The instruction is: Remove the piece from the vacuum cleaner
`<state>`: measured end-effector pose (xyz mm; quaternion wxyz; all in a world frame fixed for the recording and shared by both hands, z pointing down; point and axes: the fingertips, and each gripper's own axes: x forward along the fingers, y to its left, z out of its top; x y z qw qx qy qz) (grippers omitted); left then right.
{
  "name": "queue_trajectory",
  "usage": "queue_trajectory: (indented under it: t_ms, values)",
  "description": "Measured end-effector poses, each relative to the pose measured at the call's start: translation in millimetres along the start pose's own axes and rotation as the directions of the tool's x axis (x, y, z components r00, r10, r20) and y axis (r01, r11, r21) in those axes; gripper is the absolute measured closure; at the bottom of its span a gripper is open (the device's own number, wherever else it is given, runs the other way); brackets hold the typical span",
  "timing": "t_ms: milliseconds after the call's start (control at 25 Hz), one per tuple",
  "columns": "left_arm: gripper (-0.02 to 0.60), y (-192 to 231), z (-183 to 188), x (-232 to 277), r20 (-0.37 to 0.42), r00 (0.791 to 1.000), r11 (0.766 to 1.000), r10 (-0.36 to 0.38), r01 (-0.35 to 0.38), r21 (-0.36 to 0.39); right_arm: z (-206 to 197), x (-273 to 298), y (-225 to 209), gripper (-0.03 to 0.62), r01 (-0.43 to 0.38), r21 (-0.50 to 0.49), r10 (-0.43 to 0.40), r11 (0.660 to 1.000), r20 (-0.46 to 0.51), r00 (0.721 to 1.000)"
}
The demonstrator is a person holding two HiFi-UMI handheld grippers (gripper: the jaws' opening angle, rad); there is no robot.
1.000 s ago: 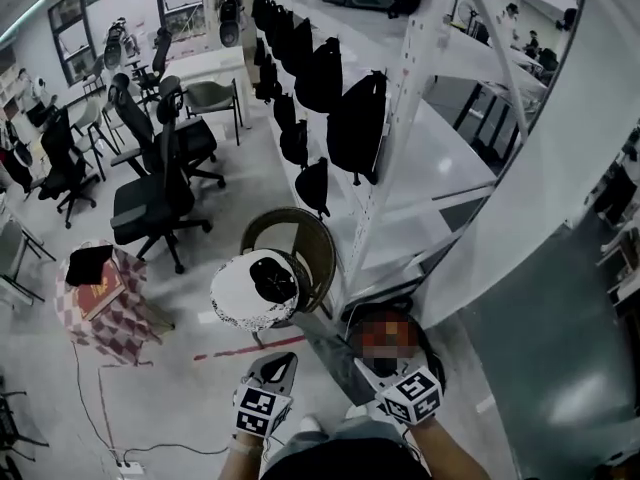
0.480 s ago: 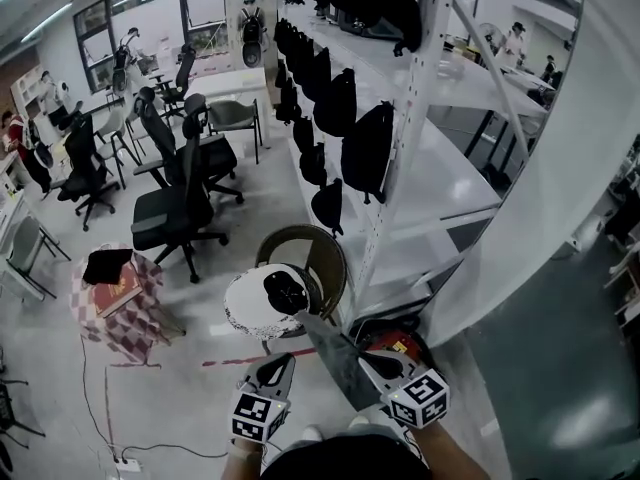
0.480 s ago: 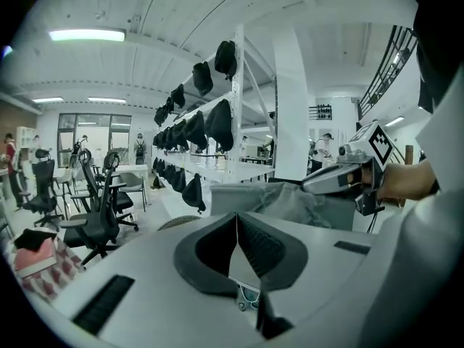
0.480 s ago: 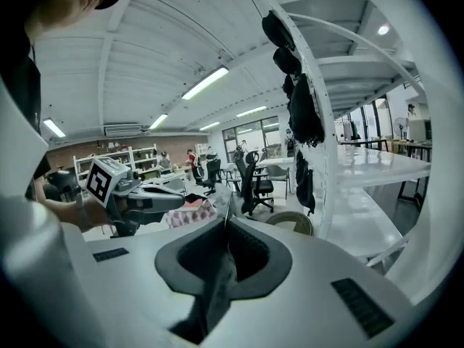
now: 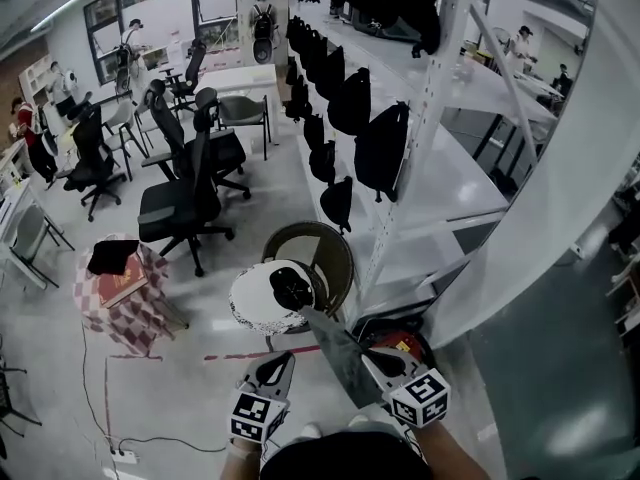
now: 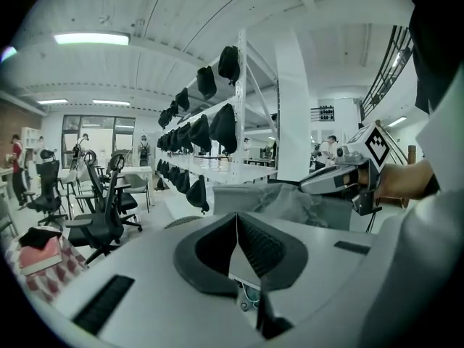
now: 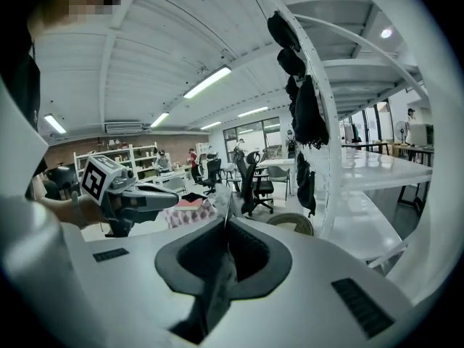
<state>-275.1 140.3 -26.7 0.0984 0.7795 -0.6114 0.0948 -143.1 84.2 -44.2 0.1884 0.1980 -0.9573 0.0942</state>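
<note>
Right gripper (image 5: 372, 364) is pinching the grey piece (image 5: 335, 353), which is slanting up above the vacuum (image 5: 405, 342) on the floor; its lower end is hidden. Left gripper (image 5: 277, 366) is clenched on nothing, just beside it. The piece is probably coming free, so grip it firmly, lift it straight and avoid snagging the shelf post (image 5: 425, 118).

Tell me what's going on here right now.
A person holds a gripper in each hand. The right gripper is shut on a long grey piece, holding it out in front. The left gripper is shut beside it, apparently empty. The vacuum cleaner sits on the floor below, by the white shelving; the piece looks free of it.
</note>
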Motion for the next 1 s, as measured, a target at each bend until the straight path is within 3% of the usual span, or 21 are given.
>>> queue_trajectory:
  t_ms: [600, 1000]
  values:
    - [0.560, 13.3, 5.4, 7.3, -0.005, 0.999, 0.999, 0.050, -0.050, 0.003, 5.2, 5.4, -2.4, 0.549, -0.013, -0.011, 0.013, 1.000, 0.003, 1.000]
    - [0.560, 0.0, 24.4, 29.4, 0.044, 0.998, 0.999, 0.042, -0.041, -0.027, 8.0, -2.3, -29.5, 0.549, -0.018, -0.009, 0.018, 1.000, -0.012, 1.000]
